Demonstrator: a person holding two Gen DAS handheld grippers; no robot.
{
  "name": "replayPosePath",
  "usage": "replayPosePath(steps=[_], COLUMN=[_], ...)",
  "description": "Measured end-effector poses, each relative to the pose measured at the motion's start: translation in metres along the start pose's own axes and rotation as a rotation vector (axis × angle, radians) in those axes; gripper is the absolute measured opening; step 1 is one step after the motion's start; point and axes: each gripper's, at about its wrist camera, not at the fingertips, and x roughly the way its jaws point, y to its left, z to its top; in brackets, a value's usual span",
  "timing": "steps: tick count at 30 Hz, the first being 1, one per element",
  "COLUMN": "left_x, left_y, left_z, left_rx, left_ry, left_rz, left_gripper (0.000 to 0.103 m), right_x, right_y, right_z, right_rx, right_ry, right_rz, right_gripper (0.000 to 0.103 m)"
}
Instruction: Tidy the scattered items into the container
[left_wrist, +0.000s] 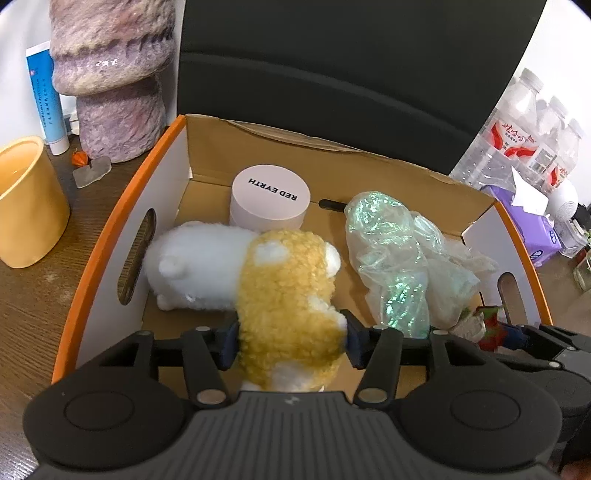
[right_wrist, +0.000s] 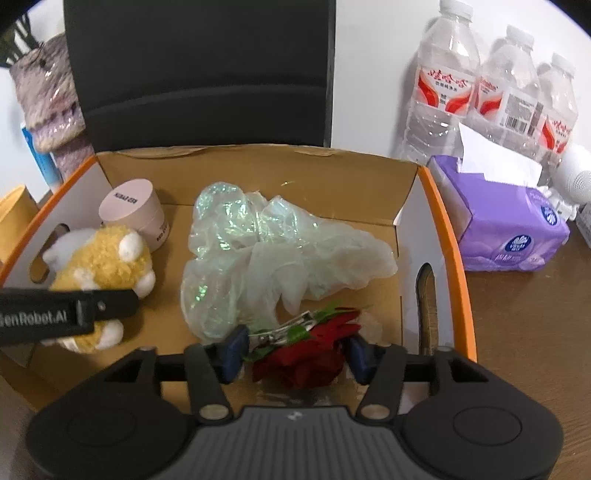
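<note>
Box (right_wrist: 436, 206): on the table (right_wrist: 517, 332), in front of the dark chair back (right_wrist: 199, 66).
Plush toy (left_wrist: 258, 280): in the box, near left, between the left gripper's (left_wrist: 291, 341) fingers.
Round jar (left_wrist: 269, 201): in the box, far left, just behind the plush toy.
Crumpled film (right_wrist: 258, 251): in the box, centre, right of the plush toy.
Flower clip (right_wrist: 306, 350): in the box, near right, between the right gripper's (right_wrist: 295, 354) fingers.
Cup (left_wrist: 26, 199): on the table, left of the box.
Tissue pack (right_wrist: 509, 221): right of the box.
Bottles (right_wrist: 491, 88): behind the tissue pack.
</note>
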Motion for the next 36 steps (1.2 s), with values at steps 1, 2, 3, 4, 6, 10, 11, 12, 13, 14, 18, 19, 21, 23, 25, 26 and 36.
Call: replayPosePath(steps=[1, 2, 3, 4, 6, 10, 11, 12, 13, 14, 18, 19, 21, 23, 25, 26, 36], left_x=[-0.001, -0.002, -0.005, -0.007, -0.013, -0.025, -0.028, -0.031, -0.033, -0.035, -0.048, -0.052, -0.062, -0.073, -0.085, -0.091, -0.150], left_y=[0.000, -0.001, -0.002, -0.003, -0.005, -0.005, -0.005, -0.005, -0.005, -0.005, -0.005, -0.005, -0.005, -0.006, -0.007, -0.006, -0.009], left_z=[0.000, 0.001, 0.001, 0.002, 0.003, 0.004, 0.004, 0.004, 0.004, 0.003, -0.002, -0.003, -0.006, -0.008, -0.010, -0.011, -0.030], left_rx=[0.001, 0.003, 0.006, 0.009, 0.015, 0.026, 0.026, 0.026, 0.025, 0.024, 0.030, 0.033, 0.033, 0.034, 0.035, 0.033, 0.040], left_ry=[-0.002, -0.006, -0.013, -0.019, -0.036, -0.060, -0.062, -0.064, -0.066, -0.068, -0.078, -0.082, -0.094, -0.113, -0.136, -0.144, -0.202], left_rz=[0.001, 0.004, 0.009, 0.014, 0.021, 0.025, 0.026, 0.027, 0.028, 0.030, 0.041, 0.038, 0.044, 0.063, 0.079, 0.082, 0.083], left_gripper=[0.068, 0.072, 0.079, 0.082, 0.085, 0.086, 0.086, 0.086, 0.087, 0.087, 0.095, 0.095, 0.101, 0.103, 0.103, 0.103, 0.103], right_x=[-0.001, -0.002, -0.003, -0.004, -0.006, -0.016, -0.019, -0.022, -0.025, -0.029, -0.044, -0.048, -0.057, -0.065, -0.075, -0.081, -0.141], right_y=[0.000, -0.001, 0.001, 0.002, 0.004, 0.007, 0.007, 0.006, 0.005, 0.003, -0.005, -0.006, -0.008, -0.009, -0.008, -0.008, 0.003], right_z=[0.000, 0.000, 0.000, 0.000, -0.001, 0.000, 0.000, 0.001, 0.002, 0.002, 0.002, 0.001, -0.002, -0.004, -0.005, -0.006, -0.021], right_rx=[0.003, 0.004, -0.001, -0.006, -0.016, -0.026, -0.027, -0.026, -0.021, -0.014, 0.021, 0.026, 0.031, 0.037, 0.042, 0.044, 0.024], right_ry=[0.000, 0.000, -0.002, -0.004, -0.010, -0.038, -0.047, -0.057, -0.063, -0.069, -0.081, -0.083, -0.089, -0.094, -0.102, -0.109, -0.172], right_rz=[0.009, 0.017, 0.019, 0.021, 0.024, 0.018, 0.007, -0.002, -0.005, -0.007, 0.004, 0.007, 0.010, 0.009, 0.018, 0.024, 0.021], right_gripper=[0.061, 0.062, 0.064, 0.065, 0.072, 0.081, 0.085, 0.085, 0.085, 0.085, 0.087, 0.088, 0.091, 0.095, 0.097, 0.097, 0.103])
